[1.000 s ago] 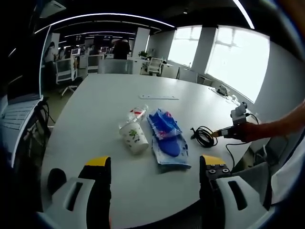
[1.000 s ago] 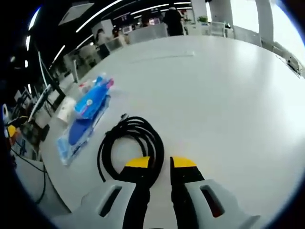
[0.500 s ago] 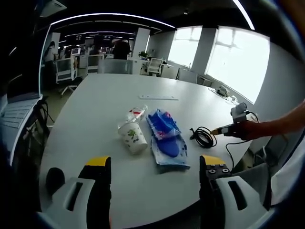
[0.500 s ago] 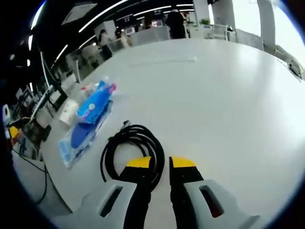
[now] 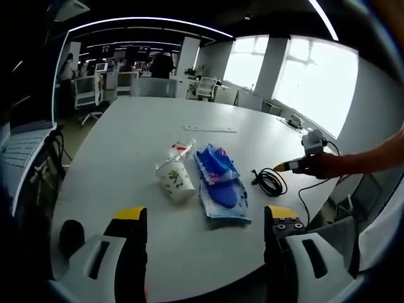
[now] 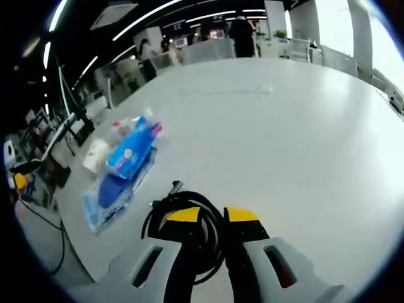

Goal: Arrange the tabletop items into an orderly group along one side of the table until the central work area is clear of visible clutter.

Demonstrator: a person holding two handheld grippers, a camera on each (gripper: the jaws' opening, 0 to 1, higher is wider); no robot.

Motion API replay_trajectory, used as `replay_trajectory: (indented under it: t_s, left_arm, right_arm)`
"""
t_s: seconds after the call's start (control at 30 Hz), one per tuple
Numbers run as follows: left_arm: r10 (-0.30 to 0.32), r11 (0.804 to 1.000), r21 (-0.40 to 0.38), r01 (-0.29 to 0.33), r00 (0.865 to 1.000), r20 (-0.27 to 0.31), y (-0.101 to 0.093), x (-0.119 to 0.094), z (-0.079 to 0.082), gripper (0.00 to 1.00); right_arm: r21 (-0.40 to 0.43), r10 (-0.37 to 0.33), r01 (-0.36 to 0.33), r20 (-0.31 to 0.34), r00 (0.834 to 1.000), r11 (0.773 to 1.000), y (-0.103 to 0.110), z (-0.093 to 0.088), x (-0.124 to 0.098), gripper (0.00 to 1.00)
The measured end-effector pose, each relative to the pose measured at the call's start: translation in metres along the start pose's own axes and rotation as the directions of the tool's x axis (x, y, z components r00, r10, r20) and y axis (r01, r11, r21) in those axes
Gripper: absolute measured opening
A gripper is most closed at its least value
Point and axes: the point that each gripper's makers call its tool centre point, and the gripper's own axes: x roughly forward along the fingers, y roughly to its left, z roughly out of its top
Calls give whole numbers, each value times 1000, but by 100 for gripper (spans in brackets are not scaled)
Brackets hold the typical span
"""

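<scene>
On the round white table [image 5: 126, 145] a paper cup [image 5: 177, 182] lies on its side. A clear plastic bottle [image 5: 180, 150] lies just behind it. A blue package [image 5: 221, 180] is to their right. My left gripper [image 5: 205, 218] hovers open over the near table edge, short of them all. Right of the package lies a coiled black cable [image 5: 270, 181], where my right gripper [image 5: 291, 166] comes in, held by a hand. In the right gripper view the right gripper [image 6: 213, 214] is shut on a strand of the cable [image 6: 163, 205]. The package [image 6: 126, 161] and cup [image 6: 96, 154] lie beyond, to the left.
A thin white strip [image 5: 210, 129] lies farther back on the table [image 6: 303, 139], also seen as the strip [image 6: 227, 90] in the right gripper view. Office desks and chairs [image 5: 88, 95] stand beyond the far edge. A loose wire [image 5: 304, 202] hangs off the right edge.
My right gripper has risen and drawn back a little, still gripping the cable, so the coil now sits lower under its jaws. My left gripper and the cup, bottle and package have not moved.
</scene>
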Motion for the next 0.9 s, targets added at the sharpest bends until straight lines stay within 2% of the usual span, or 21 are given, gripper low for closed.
replay_trajectory:
  t_s: [0.4, 0.9]
  left_arm:
    - [14, 1000, -12, -14, 1000, 1, 4, -3, -2, 77]
    - [32, 999, -25, -32, 999, -2, 8, -5, -6, 77]
  right_arm:
    - [-59, 41, -41, 5, 999, 997, 17, 24, 13, 11]
    - [-119, 90, -90, -5, 996, 989, 36, 43, 31, 10]
